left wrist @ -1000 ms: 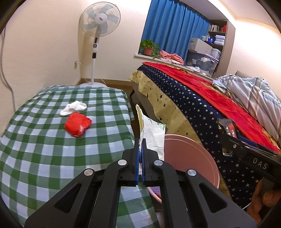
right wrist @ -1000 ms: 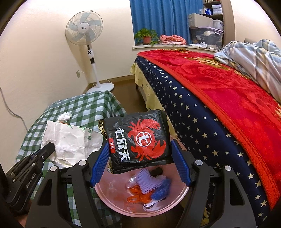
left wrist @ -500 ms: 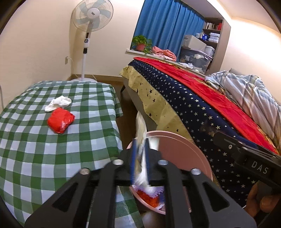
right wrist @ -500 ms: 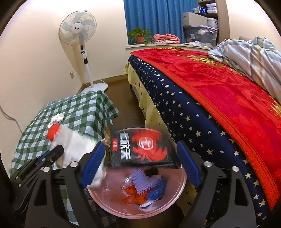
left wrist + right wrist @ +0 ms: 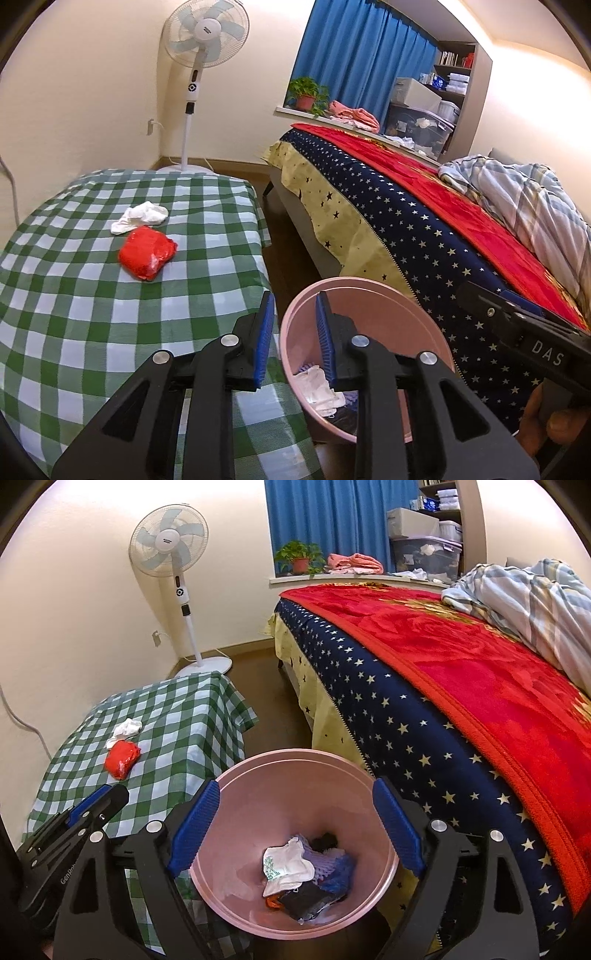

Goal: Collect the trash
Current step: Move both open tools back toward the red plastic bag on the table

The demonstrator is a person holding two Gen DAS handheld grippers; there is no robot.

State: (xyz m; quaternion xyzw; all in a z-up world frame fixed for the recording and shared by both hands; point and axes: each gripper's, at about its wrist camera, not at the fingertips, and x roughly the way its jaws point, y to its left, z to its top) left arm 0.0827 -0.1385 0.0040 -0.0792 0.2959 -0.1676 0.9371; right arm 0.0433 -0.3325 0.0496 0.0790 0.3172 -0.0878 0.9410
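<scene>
A pink bin (image 5: 295, 771) stands on the floor between the checked table and the bed; inside lie a white crumpled wrapper (image 5: 286, 864), a black packet (image 5: 306, 895) and other scraps. My right gripper (image 5: 295, 819) hangs open above the bin with nothing between its blue pads. My left gripper (image 5: 293, 321) hovers over the bin's left rim (image 5: 291, 325), its jaws opening and empty. On the table lie a red crumpled wrapper (image 5: 147, 253) and a white tissue wad (image 5: 142, 218); both also show in the right wrist view, the red wrapper (image 5: 122, 758) below the tissue (image 5: 127, 729).
The green checked tablecloth (image 5: 74, 295) covers a low table at left. A bed with a red and starred blue blanket (image 5: 461, 686) fills the right. A standing fan (image 5: 201, 59) is by the far wall. A hand (image 5: 546, 424) holds the right gripper's body.
The left gripper let go of the white wrapper and the right gripper let go of the black packet; both dropped into the bin. Both grippers' jaws have spread apart.
</scene>
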